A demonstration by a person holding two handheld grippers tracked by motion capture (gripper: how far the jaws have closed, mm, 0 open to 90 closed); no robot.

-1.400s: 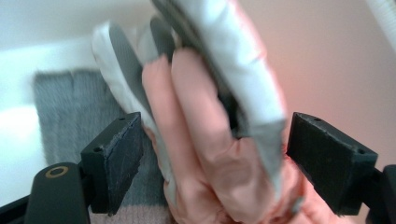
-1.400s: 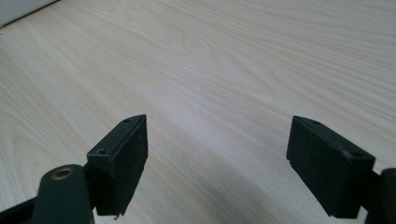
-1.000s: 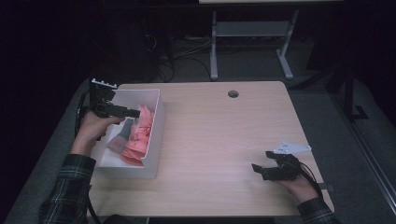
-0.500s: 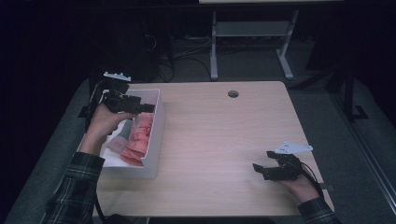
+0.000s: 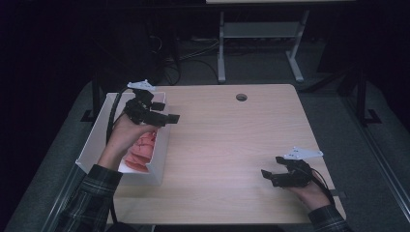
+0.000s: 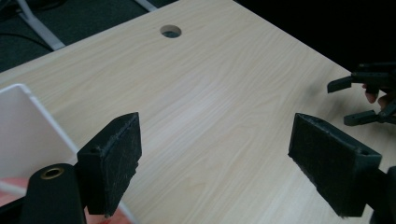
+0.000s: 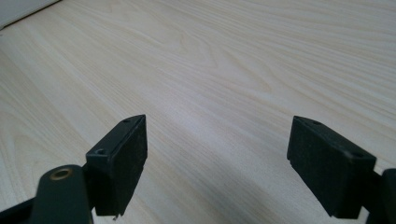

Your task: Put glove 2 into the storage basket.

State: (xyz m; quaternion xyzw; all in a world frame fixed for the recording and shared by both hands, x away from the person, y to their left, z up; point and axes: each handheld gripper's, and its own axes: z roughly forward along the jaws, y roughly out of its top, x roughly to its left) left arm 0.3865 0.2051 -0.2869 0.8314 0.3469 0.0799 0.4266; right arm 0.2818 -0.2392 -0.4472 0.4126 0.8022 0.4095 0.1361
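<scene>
A white bin (image 5: 159, 145) stands at the table's left edge and holds several pink-red pieces (image 5: 141, 150). My left gripper (image 5: 170, 117) is raised over the bin's right wall and points out over the table. Its jaws stand wide apart with nothing between them (image 6: 215, 163). The bin's corner (image 6: 28, 126) shows at the lower left of the left gripper view. My right gripper (image 5: 269, 176) rests low near the table's front right, open and empty (image 7: 215, 163), facing left. That gripper (image 6: 357, 100) also appears at the right edge of the left gripper view.
The light wooden table (image 5: 227, 140) has a round cable hole (image 5: 241, 97) near its far edge, also seen as the cable hole (image 6: 170, 31). A metal stand (image 5: 256, 43) and cables lie on the dark floor beyond the table.
My left gripper has risen out of the bin and swung right, over the bin's right wall toward the table, empty. The right gripper has barely moved.
</scene>
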